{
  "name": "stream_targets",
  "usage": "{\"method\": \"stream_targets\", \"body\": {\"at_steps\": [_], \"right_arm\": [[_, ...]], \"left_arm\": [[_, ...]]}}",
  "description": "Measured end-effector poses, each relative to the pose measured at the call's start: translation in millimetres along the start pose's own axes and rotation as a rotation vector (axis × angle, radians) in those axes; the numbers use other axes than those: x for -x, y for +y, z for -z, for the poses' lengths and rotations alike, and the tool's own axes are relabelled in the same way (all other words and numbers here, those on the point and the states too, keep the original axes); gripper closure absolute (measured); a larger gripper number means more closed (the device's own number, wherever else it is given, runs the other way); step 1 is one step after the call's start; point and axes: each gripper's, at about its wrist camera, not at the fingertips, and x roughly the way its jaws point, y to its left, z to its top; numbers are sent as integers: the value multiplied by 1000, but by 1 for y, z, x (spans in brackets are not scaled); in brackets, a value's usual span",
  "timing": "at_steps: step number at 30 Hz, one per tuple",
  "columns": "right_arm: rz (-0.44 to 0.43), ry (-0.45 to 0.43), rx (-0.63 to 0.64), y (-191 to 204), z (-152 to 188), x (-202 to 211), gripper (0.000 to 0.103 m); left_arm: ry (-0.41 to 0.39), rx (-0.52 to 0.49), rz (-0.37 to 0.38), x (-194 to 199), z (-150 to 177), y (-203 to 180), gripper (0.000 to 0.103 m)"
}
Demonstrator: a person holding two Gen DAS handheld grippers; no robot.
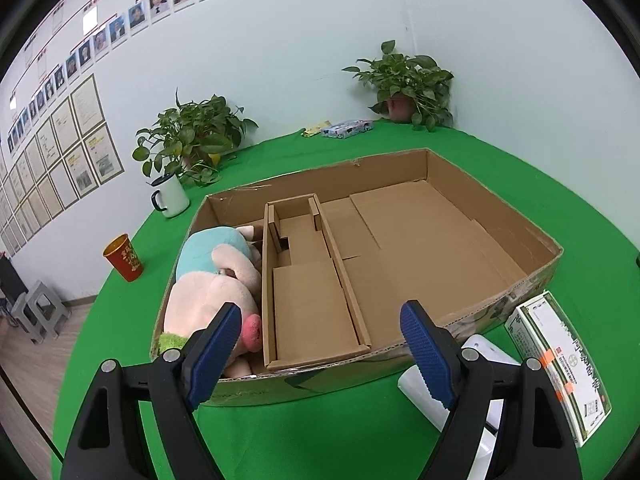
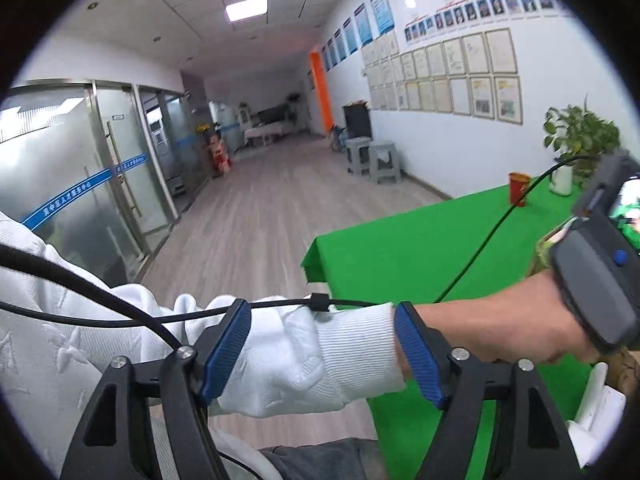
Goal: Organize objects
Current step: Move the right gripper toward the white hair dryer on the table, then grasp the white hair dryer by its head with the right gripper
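Observation:
In the left wrist view an open cardboard box (image 1: 492, 192) with inner dividers sits on the green table. A pink and teal plush toy (image 1: 212, 280) lies in its left compartment. My left gripper (image 1: 320, 354) is open and empty, just in front of the box's near wall. A white object (image 1: 416, 388) and a green-and-white medicine box (image 1: 560, 360) lie on the table at the right, outside the box. My right gripper (image 2: 322, 354) is open and empty, pointing away from the table, with the person's left forearm (image 2: 480, 328) across its front.
A white mug (image 1: 172, 196), a red cup (image 1: 122, 258) and two potted plants (image 1: 192, 136) stand on the table beyond the box. A small packet (image 1: 346, 128) lies at the far edge. The right wrist view shows the table corner (image 2: 316, 256), a corridor and grey stools (image 2: 372, 160).

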Motion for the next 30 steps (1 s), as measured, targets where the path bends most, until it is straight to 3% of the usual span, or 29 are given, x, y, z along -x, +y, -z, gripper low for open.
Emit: {"method": "stream_targets", "body": {"at_steps": [4,6,10,14,21,26,30], "right_arm": [[40,-28,-2,-7,12,17,37],[113,-42,-51,-14,31,42,37],[385,-34,-242,-60,70,80,32],[634,27,-397,-99,100,87,30],[693,135,-451,-140,113,46,30],[751,169,-449,-142,119,34,29],[800,184,-440,-138,115,29,37]], "left_arm": [[-22,-41,-6,12,0,3,22],[-41,-41,-1,24,-1,13,22],[-67,17,12,43,1,47,22],[-52,99,95,58,16,71,22],[108,237,384,51,60,67,22],[216,267,488,21,79,47,23],[305,340,596,-8,86,35,30]]}}
